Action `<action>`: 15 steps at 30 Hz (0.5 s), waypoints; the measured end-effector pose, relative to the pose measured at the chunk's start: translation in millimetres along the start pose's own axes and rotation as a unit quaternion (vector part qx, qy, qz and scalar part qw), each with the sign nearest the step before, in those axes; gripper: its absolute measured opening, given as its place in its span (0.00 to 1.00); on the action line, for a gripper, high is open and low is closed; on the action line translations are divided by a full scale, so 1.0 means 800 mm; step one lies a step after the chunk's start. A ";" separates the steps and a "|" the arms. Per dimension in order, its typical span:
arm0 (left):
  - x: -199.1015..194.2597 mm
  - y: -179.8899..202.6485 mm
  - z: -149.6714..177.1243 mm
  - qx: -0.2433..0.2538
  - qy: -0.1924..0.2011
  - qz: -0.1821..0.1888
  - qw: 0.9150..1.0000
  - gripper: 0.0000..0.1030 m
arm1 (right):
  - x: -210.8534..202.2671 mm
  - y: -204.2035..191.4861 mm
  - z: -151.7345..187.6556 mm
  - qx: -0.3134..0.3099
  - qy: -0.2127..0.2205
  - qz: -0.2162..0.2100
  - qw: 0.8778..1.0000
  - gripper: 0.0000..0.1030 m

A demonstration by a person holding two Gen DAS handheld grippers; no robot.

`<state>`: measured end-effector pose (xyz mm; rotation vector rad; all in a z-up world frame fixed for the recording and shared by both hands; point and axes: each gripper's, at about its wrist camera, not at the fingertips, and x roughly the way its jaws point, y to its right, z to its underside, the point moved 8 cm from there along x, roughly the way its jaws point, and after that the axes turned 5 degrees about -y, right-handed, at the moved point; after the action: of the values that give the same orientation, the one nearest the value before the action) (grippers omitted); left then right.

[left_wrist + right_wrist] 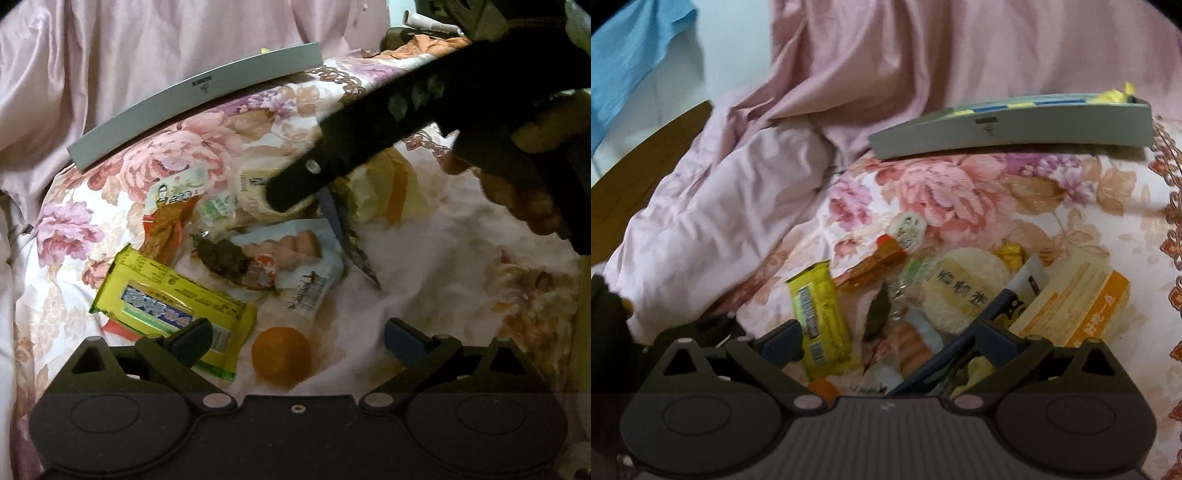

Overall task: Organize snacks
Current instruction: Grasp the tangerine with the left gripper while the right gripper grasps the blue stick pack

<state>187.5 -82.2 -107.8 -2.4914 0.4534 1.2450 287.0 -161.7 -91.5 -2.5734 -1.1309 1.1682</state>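
Both grippers, left (pixel 297 338) and right (pixel 888 338), hover spread wide and empty over the snack heap (pixel 942 295) on the floral quilt (pixel 960 184), grey tray (pixel 1012 131) at 12 o'clock probably the destination.

On the bedspread (pixel 424 280) the snacks lie in a loose heap. In the left wrist view the orange (pixel 280 357) is at 6 o'clock, nearest the camera. The wafer pack (pixel 173 306) lies at 9 o'clock from it, and the sausage pack (pixel 295 258) at 12. Behind the sausage pack lies the rice cake (pixel 255 192), with the box (pixel 388 188) at its 3 o'clock. The tray (pixel 192 99) stands at 11 o'clock behind all, against the blanket (pixel 147 37)
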 end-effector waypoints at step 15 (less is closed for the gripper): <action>0.004 -0.025 0.003 -0.073 -0.030 0.026 0.997 0.71 | -0.023 0.025 0.016 0.029 -0.006 0.069 0.997 0.69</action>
<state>196.0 -63.9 -109.2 -2.5677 0.4284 1.4172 282.3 -190.9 -96.4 -2.6399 -0.9187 1.2256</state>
